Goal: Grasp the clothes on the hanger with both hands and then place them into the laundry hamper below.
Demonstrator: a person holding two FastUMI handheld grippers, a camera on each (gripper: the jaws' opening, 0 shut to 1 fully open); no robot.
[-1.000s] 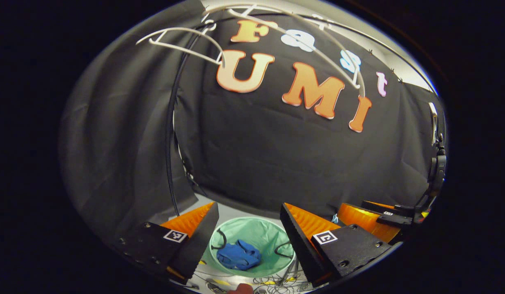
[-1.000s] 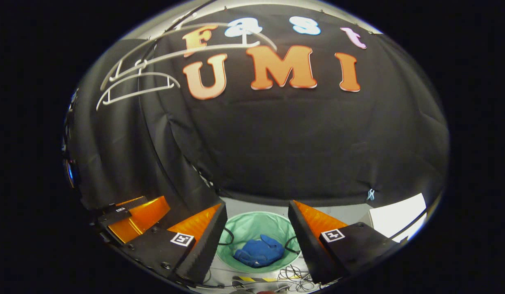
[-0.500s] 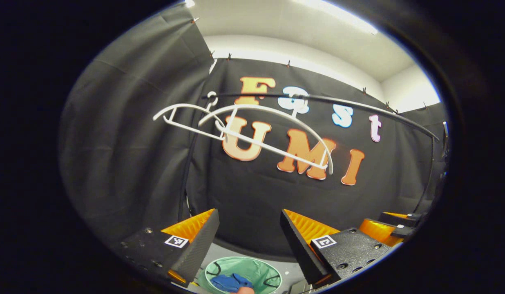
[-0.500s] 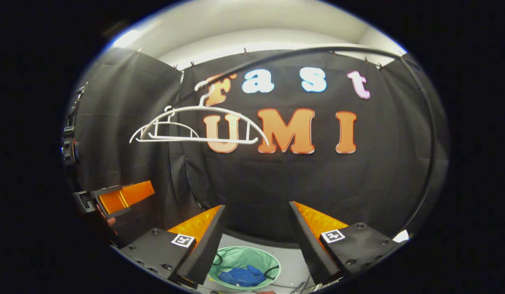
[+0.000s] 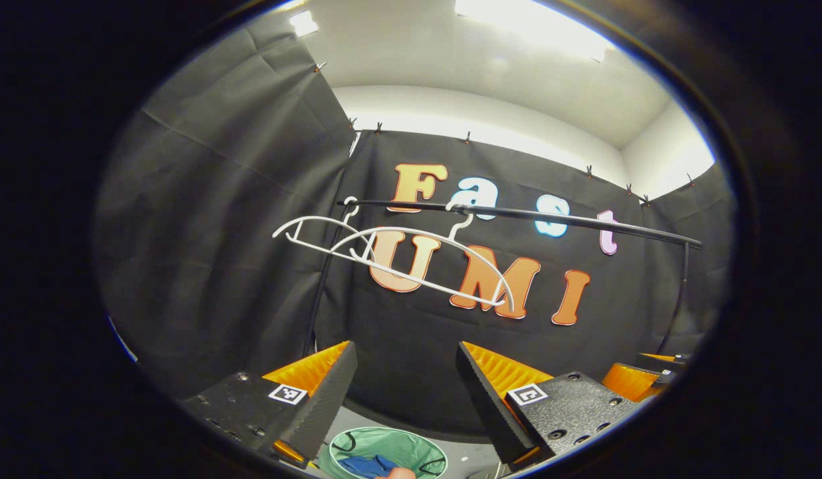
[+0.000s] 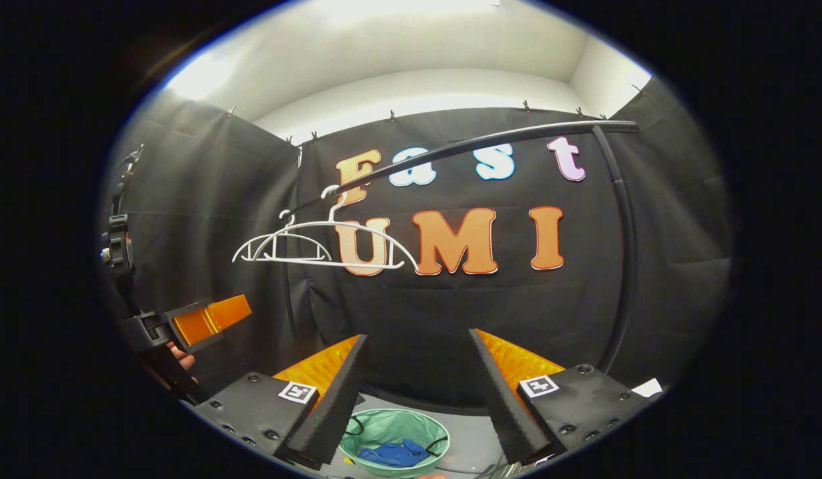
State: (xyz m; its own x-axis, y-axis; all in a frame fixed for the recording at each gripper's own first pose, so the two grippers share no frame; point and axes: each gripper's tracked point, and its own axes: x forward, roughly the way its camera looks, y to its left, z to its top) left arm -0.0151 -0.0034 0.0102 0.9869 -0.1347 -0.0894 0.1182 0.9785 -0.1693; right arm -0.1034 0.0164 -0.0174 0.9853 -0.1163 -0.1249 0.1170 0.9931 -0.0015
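Against the black cloth wall, one black rail [image 6: 477, 141] carries two bare white hangers [image 6: 318, 243]. Down on the grey floor [image 6: 467, 442], one green hamper [image 6: 392, 429] holds the blue garment [image 6: 396, 454]. Both claws, left [image 5: 401, 392] and right [image 6: 417, 392], gape wide, gripping nothing.

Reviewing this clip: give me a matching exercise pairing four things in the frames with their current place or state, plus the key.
Things:
1. blue garment
2. white hangers
3. right hand-held gripper
4. green hamper

Place or state:
A. hanging bare on the black rail
B. on the floor below the rail, holding cloth
C. open, nothing between its fingers
D. lying inside the hamper

Pairs: 1-D, 2-A, 3-C, 4-B
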